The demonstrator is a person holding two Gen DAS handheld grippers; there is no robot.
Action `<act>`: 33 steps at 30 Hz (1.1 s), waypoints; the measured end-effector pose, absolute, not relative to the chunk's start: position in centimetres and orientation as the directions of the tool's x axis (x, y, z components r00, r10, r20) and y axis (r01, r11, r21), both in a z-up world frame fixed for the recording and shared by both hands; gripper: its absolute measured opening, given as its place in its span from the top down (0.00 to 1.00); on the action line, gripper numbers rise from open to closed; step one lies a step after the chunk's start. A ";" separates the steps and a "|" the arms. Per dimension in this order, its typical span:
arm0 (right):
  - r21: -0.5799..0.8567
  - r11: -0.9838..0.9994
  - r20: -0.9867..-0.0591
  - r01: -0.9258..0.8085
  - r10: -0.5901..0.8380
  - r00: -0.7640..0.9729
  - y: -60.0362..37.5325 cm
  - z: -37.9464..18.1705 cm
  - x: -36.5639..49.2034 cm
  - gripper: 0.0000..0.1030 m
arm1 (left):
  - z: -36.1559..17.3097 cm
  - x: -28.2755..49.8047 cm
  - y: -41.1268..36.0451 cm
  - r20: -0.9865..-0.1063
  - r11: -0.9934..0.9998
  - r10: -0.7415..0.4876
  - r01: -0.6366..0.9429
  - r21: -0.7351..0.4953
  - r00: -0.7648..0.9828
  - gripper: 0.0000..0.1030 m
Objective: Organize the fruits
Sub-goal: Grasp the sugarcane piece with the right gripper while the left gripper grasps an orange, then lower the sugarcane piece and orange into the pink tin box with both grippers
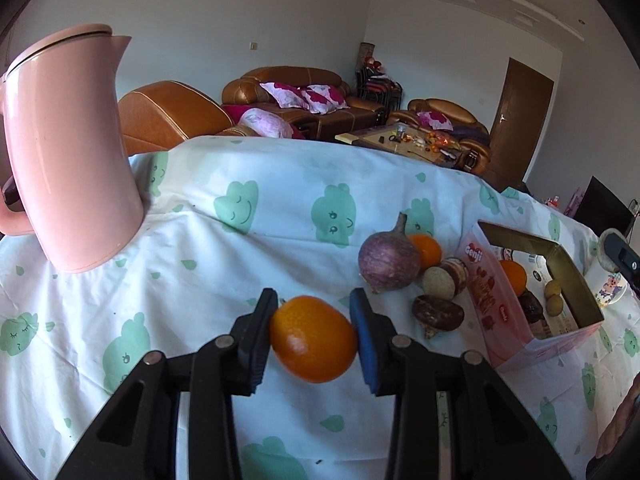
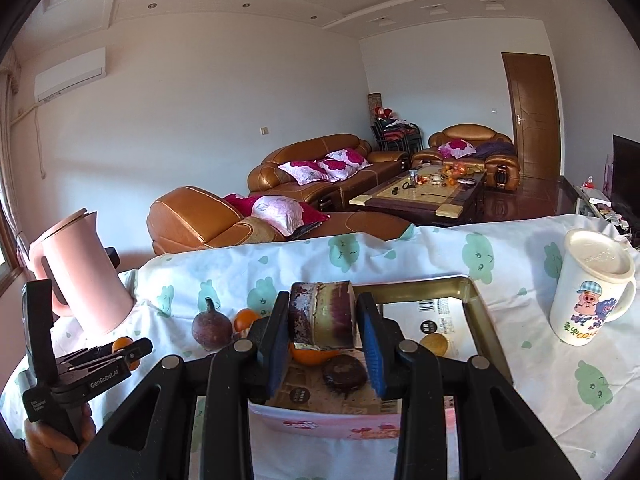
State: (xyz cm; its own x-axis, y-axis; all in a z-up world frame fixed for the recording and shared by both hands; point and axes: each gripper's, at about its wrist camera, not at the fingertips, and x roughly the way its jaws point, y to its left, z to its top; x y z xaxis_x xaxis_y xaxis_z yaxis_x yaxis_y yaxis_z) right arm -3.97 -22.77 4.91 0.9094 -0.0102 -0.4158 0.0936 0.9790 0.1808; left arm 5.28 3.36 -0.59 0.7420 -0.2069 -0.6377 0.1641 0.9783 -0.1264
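Observation:
My left gripper (image 1: 313, 301) is shut on an orange (image 1: 313, 338), just above the cloth. To its right lie a purple round fruit (image 1: 386, 264), a second orange (image 1: 428, 250), a cut brown-and-cream piece (image 1: 444, 278) and a dark brown bulb (image 1: 438, 312). The pink box (image 1: 560, 256) holds an orange (image 1: 514, 276) and small yellowish fruits (image 1: 554, 296). In the right wrist view my right gripper (image 2: 323, 305) is shut on a purple-brown cut piece (image 2: 322, 314) above the box (image 2: 480, 312). Below it in the box are an orange (image 2: 310, 356) and a brown bulb (image 2: 345, 372).
A pink kettle (image 1: 68, 152) stands at the table's left, a lidded cartoon mug (image 2: 592, 288) to the right of the box. The table wears a white cloth with green prints (image 1: 240, 240). Brown sofas and a coffee table sit beyond the far edge.

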 end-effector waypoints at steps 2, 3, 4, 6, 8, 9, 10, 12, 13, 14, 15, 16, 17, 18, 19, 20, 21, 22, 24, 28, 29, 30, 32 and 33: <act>0.194 0.974 -0.417 0.118 -0.027 0.908 -24.1 4.9 -4.0 0.66 | -0.3 5.1 2.2 -0.634 0.976 -0.216 0.181 -0.120 0.743 0.62; 0.204 0.970 -0.419 0.130 -0.034 0.907 -24.9 5.0 -4.1 0.66 | -0.2 4.9 1.6 -0.630 0.974 -0.223 0.191 -0.120 0.744 0.62; 0.212 0.967 -0.420 0.143 -0.042 0.907 -25.7 5.0 -4.1 0.66 | 0.0 4.9 0.9 -0.626 0.972 -0.232 0.201 -0.122 0.744 0.62; 0.220 0.961 -0.421 0.168 -0.062 0.905 -27.1 5.0 -4.2 0.66 | 0.4 4.7 -0.3 -0.621 0.967 -0.252 0.225 -0.122 0.742 0.62; 0.223 0.955 -0.418 0.195 -0.087 0.904 -28.6 5.1 -4.4 0.66 | 0.8 4.6 -1.8 -0.615 0.961 -0.266 0.251 -0.113 0.742 0.62; 0.228 0.951 -0.416 0.207 -0.097 0.904 -29.3 5.1 -4.5 0.66 | 0.9 4.6 -2.6 -0.612 0.959 -0.272 0.264 -0.106 0.743 0.62; 0.234 0.947 -0.414 0.220 -0.108 0.904 -30.1 5.2 -4.6 0.66 | 1.1 4.5 -3.4 -0.609 0.956 -0.277 0.276 -0.098 0.743 0.62; 0.248 0.938 -0.414 0.243 -0.125 0.902 -31.6 5.2 -4.8 0.66 | 1.4 4.8 -5.0 -0.606 0.950 -0.290 0.299 -0.090 0.741 0.62; 0.253 0.934 -0.415 0.253 -0.131 0.900 -32.1 5.1 -4.8 0.66 | 1.5 4.8 -5.7 -0.605 0.947 -0.298 0.310 -0.088 0.739 0.62; 0.255 0.931 -0.418 0.261 -0.137 0.898 -32.6 5.0 -4.8 0.66 | 1.6 4.8 -6.4 -0.604 0.943 -0.306 0.321 -0.088 0.736 0.62; 0.255 0.929 -0.423 0.268 -0.142 0.895 -33.0 4.9 -4.7 0.66 | 1.7 4.9 -7.2 -0.603 0.939 -0.316 0.332 -0.089 0.732 0.62; 0.255 0.927 -0.427 0.273 -0.146 0.892 -33.4 4.8 -4.6 0.66 | 1.7 4.9 -8.1 -0.602 0.935 -0.326 0.343 -0.090 0.729 0.62; 0.256 0.927 -0.431 0.276 -0.146 0.890 -33.6 4.7 -4.4 0.66 | 1.8 5.0 -9.0 -0.601 0.930 -0.335 0.355 -0.090 0.726 0.62; 0.253 0.927 -0.436 0.277 -0.146 0.888 -33.8 4.6 -4.3 0.66 | 1.9 5.0 -9.9 -0.601 0.926 -0.344 0.368 -0.089 0.722 0.62; 0.248 0.929 -0.441 0.276 -0.146 0.886 -33.9 4.5 -4.1 0.66 | 1.9 5.1 -10.8 -0.600 0.921 -0.352 0.379 -0.086 0.718 0.62; 0.241 0.931 -0.448 0.274 -0.144 0.883 -34.0 4.4 -3.9 0.66 | 2.0 5.1 -11.7 -0.600 0.917 -0.358 0.390 -0.083 0.716 0.62; 0.237 0.933 -0.455 0.271 -0.140 0.879 -34.0 4.2 -3.7 0.66 | 2.0 5.2 -12.6 -0.601 0.913 -0.363 0.399 -0.080 0.712 0.62; 0.238 0.934 -0.464 0.266 -0.131 0.876 -34.0 4.0 -3.5 0.66 | 2.1 5.2 -13.5 -0.603 0.910 -0.367 0.406 -0.077 0.708 0.62; 0.244 0.938 -0.480 0.247 -0.105 0.871 -33.8 3.5 -2.9 0.66 | 1.9 5.5 -15.0 -0.608 0.904 -0.375 0.420 -0.075 0.700 0.62; 0.223 0.953 -0.510 0.203 -0.064 0.858 -32.8 2.7 -1.8 0.66 | 1.3 5.5 -17.4 -0.618 0.901 -0.366 0.432 -0.047 0.696 0.62; 0.225 0.955 -0.518 0.193 -0.051 0.854 -32.7 2.4 -1.4 0.66 | 0.9 5.6 -17.7 -0.625 0.900 -0.363 0.433 -0.045 0.691 0.62; 0.229 0.956 -0.527 0.182 -0.036 0.849 -32.6 2.2 -1.1 0.66 | 0.6 5.7 -18.1 -0.634 0.900 -0.361 0.435 -0.044 0.684 0.62; 0.239 0.957 -0.545 0.166 -0.009 0.838 -32.5 1.5 -0.5 0.66 | 0.2 5.6 -18.6 -0.648 0.900 -0.350 0.434 -0.034 0.676 0.62; 0.244 0.957 -0.555 0.159 0.003 0.832 -32.4 1.2 -0.2 0.66 | 0.0 5.6 -18.8 -0.652 0.901 -0.342 0.433 -0.024 0.677 0.62</act>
State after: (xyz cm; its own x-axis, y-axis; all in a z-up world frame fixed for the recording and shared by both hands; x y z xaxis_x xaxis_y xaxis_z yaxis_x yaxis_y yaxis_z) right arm -0.23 -32.42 1.18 0.8320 0.0034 -0.5548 0.1586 0.9568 0.2437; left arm 5.64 -18.81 -0.04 0.6769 -0.3424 -0.6516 0.4326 0.9013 -0.0243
